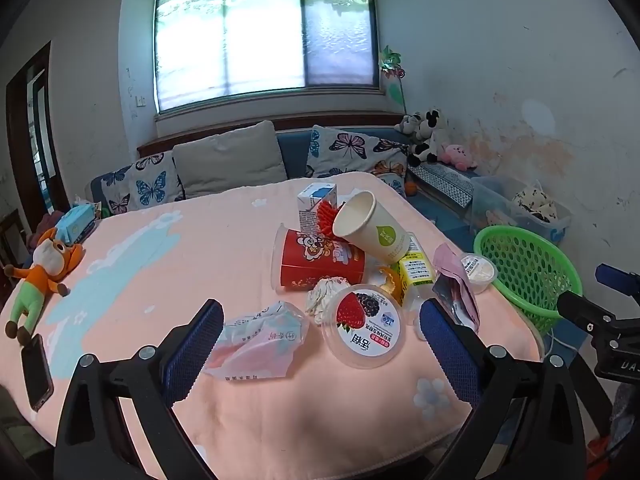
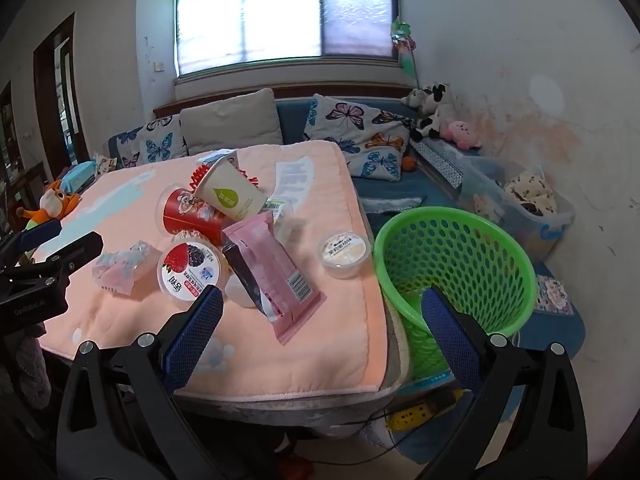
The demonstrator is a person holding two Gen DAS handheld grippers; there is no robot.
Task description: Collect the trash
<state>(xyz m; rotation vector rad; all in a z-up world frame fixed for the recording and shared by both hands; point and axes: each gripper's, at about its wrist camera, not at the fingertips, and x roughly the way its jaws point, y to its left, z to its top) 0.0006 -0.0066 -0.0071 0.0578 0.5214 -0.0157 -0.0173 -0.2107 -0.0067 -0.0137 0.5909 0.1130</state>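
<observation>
Left wrist: left claw (image 1: 322,336) wide, tilted down | right claw (image 2: 322,324) likewise

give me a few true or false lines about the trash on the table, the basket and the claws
1. The green basket is empty. True.
2. The paper cup stands upright. False: it lies tipped over on the red tub.
3. Both claws are wide open and hold nothing. True: left claw, right claw.
4. The pink wrapper is already in the basket. False: it lies on the table.
5. A phone lies near the plush toy. True.
</observation>
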